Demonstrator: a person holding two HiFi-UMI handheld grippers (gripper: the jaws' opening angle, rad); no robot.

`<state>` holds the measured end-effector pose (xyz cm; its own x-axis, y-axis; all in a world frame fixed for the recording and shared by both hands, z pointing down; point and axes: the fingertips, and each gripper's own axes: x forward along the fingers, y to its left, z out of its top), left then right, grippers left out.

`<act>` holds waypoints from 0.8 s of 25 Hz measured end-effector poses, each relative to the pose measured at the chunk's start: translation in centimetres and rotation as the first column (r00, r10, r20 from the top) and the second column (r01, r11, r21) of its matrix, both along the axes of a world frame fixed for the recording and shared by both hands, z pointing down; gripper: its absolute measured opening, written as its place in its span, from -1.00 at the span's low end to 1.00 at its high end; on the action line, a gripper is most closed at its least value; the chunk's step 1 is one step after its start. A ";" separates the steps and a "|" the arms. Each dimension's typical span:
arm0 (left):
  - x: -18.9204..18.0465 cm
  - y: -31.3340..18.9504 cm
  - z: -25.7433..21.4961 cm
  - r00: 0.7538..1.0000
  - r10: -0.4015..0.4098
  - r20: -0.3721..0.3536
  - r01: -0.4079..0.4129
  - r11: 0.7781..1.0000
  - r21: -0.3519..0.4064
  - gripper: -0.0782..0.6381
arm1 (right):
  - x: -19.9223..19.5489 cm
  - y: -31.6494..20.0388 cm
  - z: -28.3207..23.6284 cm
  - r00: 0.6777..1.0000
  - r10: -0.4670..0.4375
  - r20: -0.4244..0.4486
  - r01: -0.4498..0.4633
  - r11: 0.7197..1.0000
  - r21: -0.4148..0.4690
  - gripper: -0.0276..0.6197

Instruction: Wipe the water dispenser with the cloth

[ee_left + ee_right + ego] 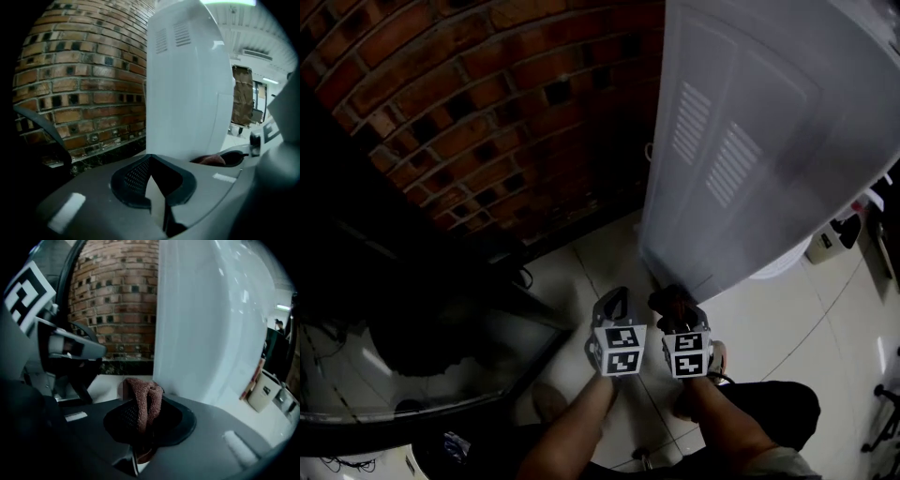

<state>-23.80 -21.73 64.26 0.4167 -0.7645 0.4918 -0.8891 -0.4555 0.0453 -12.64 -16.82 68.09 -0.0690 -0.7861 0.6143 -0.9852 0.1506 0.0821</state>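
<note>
The white water dispenser (750, 141) stands on the tiled floor against a brick wall, its vented side panel facing me. Both grippers are low by its bottom corner. My right gripper (678, 306) is shut on a bunched reddish-brown cloth (671, 299), which sticks up between its jaws (144, 401) just in front of the dispenser's side (211, 324). Beside it on the left, my left gripper (614, 304) has its jaws together with nothing in them (150, 159). It points at the dispenser's lower edge (187, 84), and a bit of the cloth (213, 160) shows at its right.
The brick wall (487, 122) runs behind and left of the dispenser. A dark frame with a glass-like panel (422, 356) fills the lower left. A beige container (834, 236) stands on the floor to the right. A cable (525, 277) lies by the wall's foot.
</note>
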 end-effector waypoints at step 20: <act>0.7 3.8 -27.5 0.972 -0.199 -0.128 0.230 0.920 0.318 -0.78 | -0.4 5.1 -37.6 0.817 -0.567 -0.103 0.521 0.651 0.552 -0.75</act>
